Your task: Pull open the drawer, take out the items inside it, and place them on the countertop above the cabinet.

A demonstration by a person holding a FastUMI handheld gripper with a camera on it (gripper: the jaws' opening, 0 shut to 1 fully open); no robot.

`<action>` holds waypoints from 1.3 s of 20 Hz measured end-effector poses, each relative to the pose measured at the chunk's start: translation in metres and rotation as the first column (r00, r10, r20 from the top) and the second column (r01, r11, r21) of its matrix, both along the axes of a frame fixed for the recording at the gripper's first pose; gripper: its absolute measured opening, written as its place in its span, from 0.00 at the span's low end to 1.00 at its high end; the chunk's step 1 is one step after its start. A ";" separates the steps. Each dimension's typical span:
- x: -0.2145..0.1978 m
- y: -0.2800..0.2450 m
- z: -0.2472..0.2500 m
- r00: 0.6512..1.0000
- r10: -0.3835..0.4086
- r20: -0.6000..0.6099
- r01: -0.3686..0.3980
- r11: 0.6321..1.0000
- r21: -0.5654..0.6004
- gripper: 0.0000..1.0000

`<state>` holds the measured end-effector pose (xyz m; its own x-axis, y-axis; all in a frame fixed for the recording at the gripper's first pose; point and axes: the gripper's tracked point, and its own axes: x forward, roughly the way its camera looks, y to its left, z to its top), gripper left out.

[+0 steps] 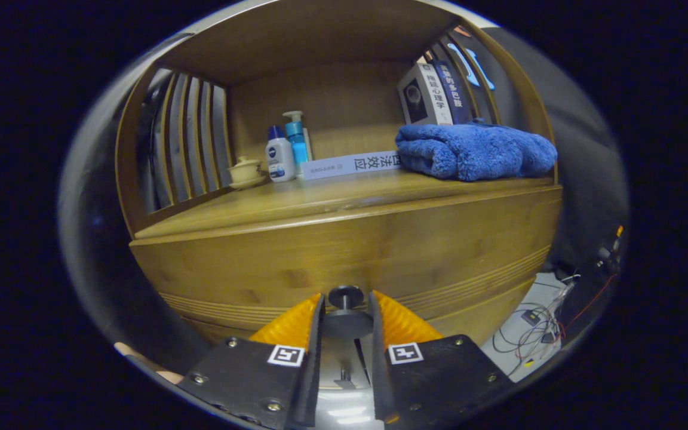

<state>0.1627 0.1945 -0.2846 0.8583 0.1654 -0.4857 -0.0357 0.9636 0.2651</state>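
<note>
Gripper (346, 304) fingers flank the dark round drawer knob (346, 297), set narrowly apart on either side of it; whether both press on it is hard to tell. Behind the knob, the wooden drawer front (344, 257) sits flush with the cabinet, so whatever is inside is hidden. Above the knob, the countertop (320, 200) carries a folded blue towel (475, 150) to the right, a book lying flat (353, 164) near the middle, two bottles (287, 152) and a small lidded cup (245, 172) to the left. Upright books (433, 92) stand behind the towel, partly cut off by it. Slatted side panels (192, 140) close the shelf. Tangled cables (538, 325) lie on the floor, right of the knob.
</note>
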 end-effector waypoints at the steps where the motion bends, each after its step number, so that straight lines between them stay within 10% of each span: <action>1: -0.001 -0.001 0.003 1.000 -0.006 -0.001 0.006 1.000 0.003 0.34; 26: -0.084 -0.017 0.012 0.999 0.006 -0.051 -0.005 1.000 0.013 0.31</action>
<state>0.0783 0.1778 -0.2722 0.8315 0.1765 -0.5266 -0.0273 0.9600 0.2787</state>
